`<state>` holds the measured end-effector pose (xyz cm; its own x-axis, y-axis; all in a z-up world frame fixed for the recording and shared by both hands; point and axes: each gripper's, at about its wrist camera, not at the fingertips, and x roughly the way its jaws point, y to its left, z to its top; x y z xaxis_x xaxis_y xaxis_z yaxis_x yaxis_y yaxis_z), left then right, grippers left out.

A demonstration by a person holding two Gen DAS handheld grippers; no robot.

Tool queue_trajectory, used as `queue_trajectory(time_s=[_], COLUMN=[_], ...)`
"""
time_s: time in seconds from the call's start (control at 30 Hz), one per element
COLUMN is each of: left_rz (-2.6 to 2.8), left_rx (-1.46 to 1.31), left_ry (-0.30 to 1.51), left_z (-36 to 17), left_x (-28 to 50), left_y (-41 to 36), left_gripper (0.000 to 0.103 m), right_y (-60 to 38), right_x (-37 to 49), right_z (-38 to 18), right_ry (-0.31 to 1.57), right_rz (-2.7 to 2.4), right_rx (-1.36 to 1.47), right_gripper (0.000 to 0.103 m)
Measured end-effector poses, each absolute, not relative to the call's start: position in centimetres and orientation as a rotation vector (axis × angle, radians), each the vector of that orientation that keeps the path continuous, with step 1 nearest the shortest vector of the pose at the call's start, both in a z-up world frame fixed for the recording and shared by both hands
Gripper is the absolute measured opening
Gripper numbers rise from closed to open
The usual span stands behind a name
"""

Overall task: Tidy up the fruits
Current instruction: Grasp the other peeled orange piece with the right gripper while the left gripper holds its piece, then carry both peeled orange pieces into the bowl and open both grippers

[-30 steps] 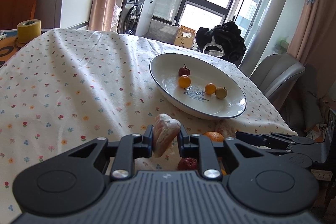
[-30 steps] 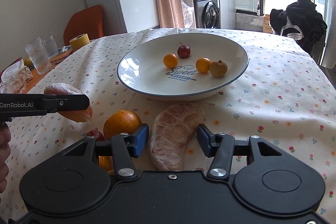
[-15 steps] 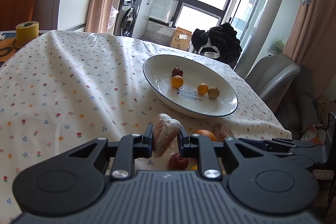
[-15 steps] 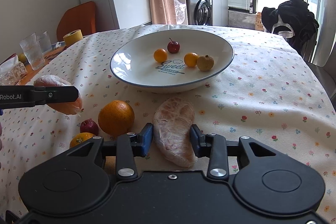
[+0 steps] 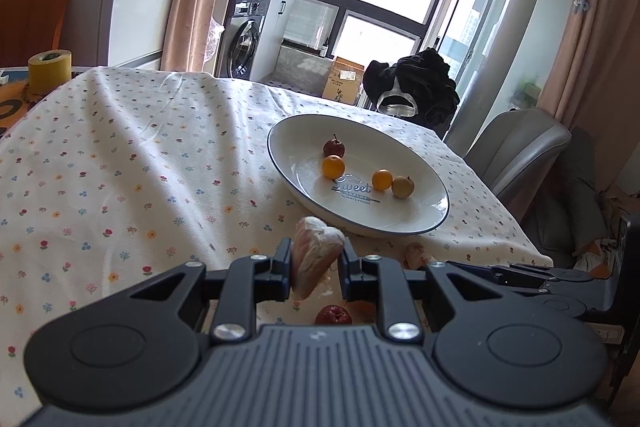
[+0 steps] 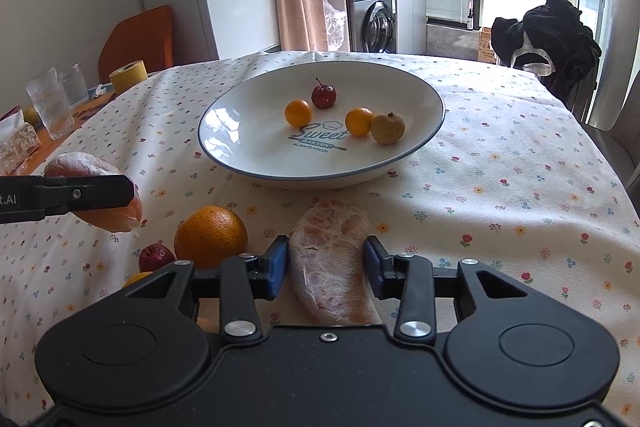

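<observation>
A white plate (image 6: 248, 131) holds two small oranges, a small red fruit (image 6: 323, 95) and a brownish round fruit (image 6: 387, 127). My left gripper (image 5: 314, 261) is shut on a peeled citrus segment (image 5: 316, 255) and holds it above the tablecloth, short of the plate (image 5: 400, 219). From the right wrist view that gripper (image 6: 120, 193) and its segment (image 6: 80, 163) show at the left. My right gripper (image 6: 326, 263) is shut on a second peeled segment (image 6: 332, 259) near the table's front, both pads touching its sides. Beside it lie a large orange (image 6: 210, 237) and a small red fruit (image 6: 156, 257).
A yellow tape roll (image 6: 127, 75) and drinking glasses (image 6: 52, 103) stand at the far left. A grey chair (image 5: 516, 147) sits past the table's right edge. A dark garment (image 6: 548, 39) hangs on a chair behind the table.
The right jaws have narrowed from a wide stance until the pads meet the segment on the table. The left gripper keeps its grip on its segment and has barely shifted.
</observation>
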<state>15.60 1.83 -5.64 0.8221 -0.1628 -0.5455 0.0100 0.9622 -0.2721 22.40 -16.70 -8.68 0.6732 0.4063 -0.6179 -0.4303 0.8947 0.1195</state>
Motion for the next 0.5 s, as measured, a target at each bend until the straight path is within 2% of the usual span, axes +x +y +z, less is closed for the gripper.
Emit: queue_trajectory(time_s=[0.1, 0.27, 0.5], left_rz=[-0.102, -0.116, -0.131], left_rx=[-0.255, -0.243, -0.224], left_ry=[0.593, 0.585, 0.574], left_z=[-5.2, -4.8, -4.1], left_x=[15.9, 16.4, 17.1], left_y=[1.4, 0.9, 0.1], left_gripper=[0.021, 0.021, 0.021], right_y=[-17.3, -18.1, -19.1], right_x=[22.1, 21.9, 21.8], right_z=[-8.3, -7.3, -6.7], right_ry=[0.674, 0.648, 0.626], right_rz=[0.466, 0.472, 0.476], right_rx=[-0.013, 0.002, 0.031], right_gripper=[0.034, 0.020, 0.015])
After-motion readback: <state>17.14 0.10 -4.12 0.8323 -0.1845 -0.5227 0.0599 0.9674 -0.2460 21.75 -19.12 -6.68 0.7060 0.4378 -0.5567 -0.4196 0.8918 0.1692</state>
